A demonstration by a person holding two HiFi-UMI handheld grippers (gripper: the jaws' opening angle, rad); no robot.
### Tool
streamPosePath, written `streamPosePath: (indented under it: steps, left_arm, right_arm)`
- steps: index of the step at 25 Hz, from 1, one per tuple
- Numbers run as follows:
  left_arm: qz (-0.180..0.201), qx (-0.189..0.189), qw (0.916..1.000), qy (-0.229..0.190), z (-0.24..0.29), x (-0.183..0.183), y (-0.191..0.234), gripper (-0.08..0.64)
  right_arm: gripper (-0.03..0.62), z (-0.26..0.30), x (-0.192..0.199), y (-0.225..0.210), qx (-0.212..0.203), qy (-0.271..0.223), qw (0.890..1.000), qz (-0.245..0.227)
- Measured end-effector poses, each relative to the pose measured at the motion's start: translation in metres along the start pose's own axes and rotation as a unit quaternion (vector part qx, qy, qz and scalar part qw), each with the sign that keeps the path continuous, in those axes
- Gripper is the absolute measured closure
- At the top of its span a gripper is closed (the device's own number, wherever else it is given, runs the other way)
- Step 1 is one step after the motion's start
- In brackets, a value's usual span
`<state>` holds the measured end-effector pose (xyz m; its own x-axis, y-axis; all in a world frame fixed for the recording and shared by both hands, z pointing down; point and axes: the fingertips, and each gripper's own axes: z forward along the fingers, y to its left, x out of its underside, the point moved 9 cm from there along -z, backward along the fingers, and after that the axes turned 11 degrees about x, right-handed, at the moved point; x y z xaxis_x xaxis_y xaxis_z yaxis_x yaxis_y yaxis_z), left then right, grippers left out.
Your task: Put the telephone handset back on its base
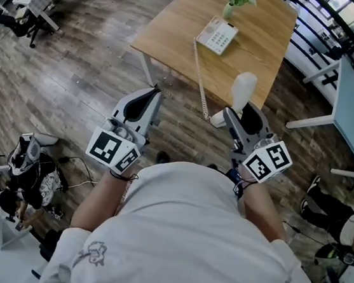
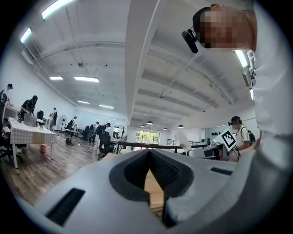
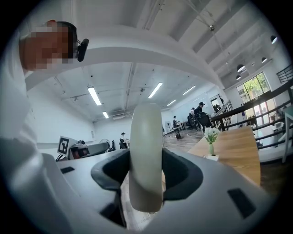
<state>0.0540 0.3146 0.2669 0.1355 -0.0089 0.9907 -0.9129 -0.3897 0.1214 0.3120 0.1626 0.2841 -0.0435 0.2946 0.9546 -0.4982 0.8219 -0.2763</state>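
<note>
Fingers (image 3: 112, 172) on my right gripper (image 1: 240, 113) are clamped on the handset (image 1: 243, 89), one pad on each side. That puts it up in the air by the near edge of the wooden table (image 1: 177, 35). Meanwhile my left gripper (image 1: 153, 93) has nothing in it, with its fingers (image 2: 133, 170) pinched together at the tips. On the table the base (image 1: 217, 35) sits further back, well apart from the handset, near a little flower vase (image 1: 235, 2). You can see the coiled cord (image 1: 201, 76) running from the base down to the handset.
</note>
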Motion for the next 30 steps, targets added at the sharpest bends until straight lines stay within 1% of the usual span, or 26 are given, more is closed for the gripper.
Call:
streamPosePath:
  steps: [4, 7, 10, 14, 18, 23, 26, 30]
  left_arm:
    - [-0.002, 0.013, 0.9999, -0.001, -0.022, 0.003, 0.02, 0.555]
    - [-0.006, 0.016, 0.9998, -0.004, -0.033, 0.003, 0.031, 0.555]
    - [-0.011, 0.013, 0.9998, -0.005, -0.041, 0.004, 0.04, 0.555]
    - [-0.015, 0.001, 0.9999, -0.001, -0.043, 0.006, 0.053, 0.555]
    - [-0.013, -0.016, 0.9998, 0.006, -0.042, 0.007, 0.068, 0.555]
    - [-0.016, -0.037, 0.9991, 0.012, -0.027, 0.01, 0.091, 0.555]
    - [-0.014, -0.041, 0.9989, 0.016, -0.004, 0.012, 0.106, 0.555]
    - [-0.018, -0.04, 0.9987, 0.024, 0.042, 0.014, 0.128, 0.555]
  right_arm:
    - [0.368, 0.011, 0.01, 0.019, 0.023, 0.0, 1.0, 0.001]
    - [0.368, 0.019, 0.012, 0.029, 0.031, 0.002, 1.0, 0.002]
    - [0.368, 0.027, 0.011, 0.034, 0.031, 0.007, 1.0, -0.002]
    - [0.368, 0.044, 0.01, 0.028, 0.027, 0.012, 1.0, 0.009]
    - [0.368, 0.068, 0.009, 0.016, 0.018, 0.018, 1.0, 0.012]
    - [0.368, 0.101, 0.008, -0.009, 0.011, 0.021, 0.999, 0.023]
    - [0.368, 0.122, 0.005, -0.03, 0.005, 0.025, 0.999, 0.027]
    - [0.368, 0.15, -0.002, -0.069, 0.002, 0.034, 0.999, 0.037]
